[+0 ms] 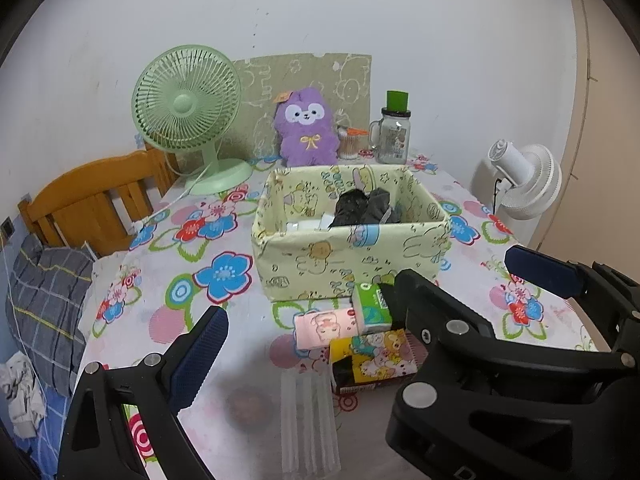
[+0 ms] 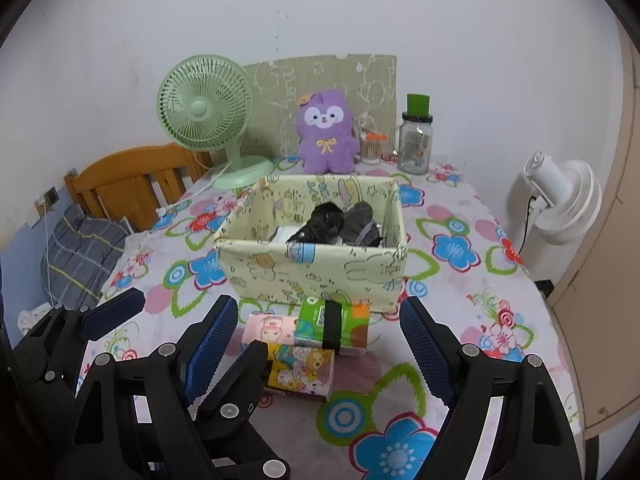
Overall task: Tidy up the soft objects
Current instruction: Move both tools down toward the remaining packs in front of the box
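Behind the green tissue pack point(image 2: 316, 322), an orange pack point(image 2: 358, 322) (hidden from left wrist).

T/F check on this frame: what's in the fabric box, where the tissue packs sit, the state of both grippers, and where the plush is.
1. The fabric box holds dark bundles. True.
2. The green tissue pack is inside the box. False: it lies on the table in front of it.
3. Both hand-held grippers, left and right, are open and hold nothing. True.
4. The purple plush lies in the box. False: it stands behind it, beside the green fan.
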### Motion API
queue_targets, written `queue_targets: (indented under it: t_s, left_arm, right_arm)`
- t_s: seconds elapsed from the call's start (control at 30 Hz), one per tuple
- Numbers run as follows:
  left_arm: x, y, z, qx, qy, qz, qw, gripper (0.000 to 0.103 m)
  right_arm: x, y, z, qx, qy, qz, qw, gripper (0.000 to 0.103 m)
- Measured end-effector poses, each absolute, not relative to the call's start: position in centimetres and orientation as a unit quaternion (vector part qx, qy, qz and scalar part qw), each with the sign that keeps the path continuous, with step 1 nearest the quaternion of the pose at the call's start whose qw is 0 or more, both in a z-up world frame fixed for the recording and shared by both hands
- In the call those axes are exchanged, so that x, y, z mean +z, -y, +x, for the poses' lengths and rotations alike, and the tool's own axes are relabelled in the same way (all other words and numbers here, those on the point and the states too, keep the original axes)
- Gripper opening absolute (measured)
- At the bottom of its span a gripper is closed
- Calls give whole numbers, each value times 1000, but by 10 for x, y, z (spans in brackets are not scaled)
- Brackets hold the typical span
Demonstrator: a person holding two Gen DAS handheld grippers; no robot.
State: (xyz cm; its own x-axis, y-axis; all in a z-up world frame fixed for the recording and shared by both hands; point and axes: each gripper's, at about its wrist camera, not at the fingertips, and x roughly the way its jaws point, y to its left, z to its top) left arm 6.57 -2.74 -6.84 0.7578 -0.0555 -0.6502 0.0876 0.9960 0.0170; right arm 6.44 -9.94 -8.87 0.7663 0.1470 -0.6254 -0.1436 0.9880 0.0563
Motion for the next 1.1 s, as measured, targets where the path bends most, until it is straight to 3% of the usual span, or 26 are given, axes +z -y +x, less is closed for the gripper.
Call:
queue_targets:
  t_s: [1.1]
  left_arm:
    - [-141, 9, 68, -53, -403, 19, 913, 98]
  right_arm:
    - [-170, 85, 75, 72, -405, 21, 911, 85]
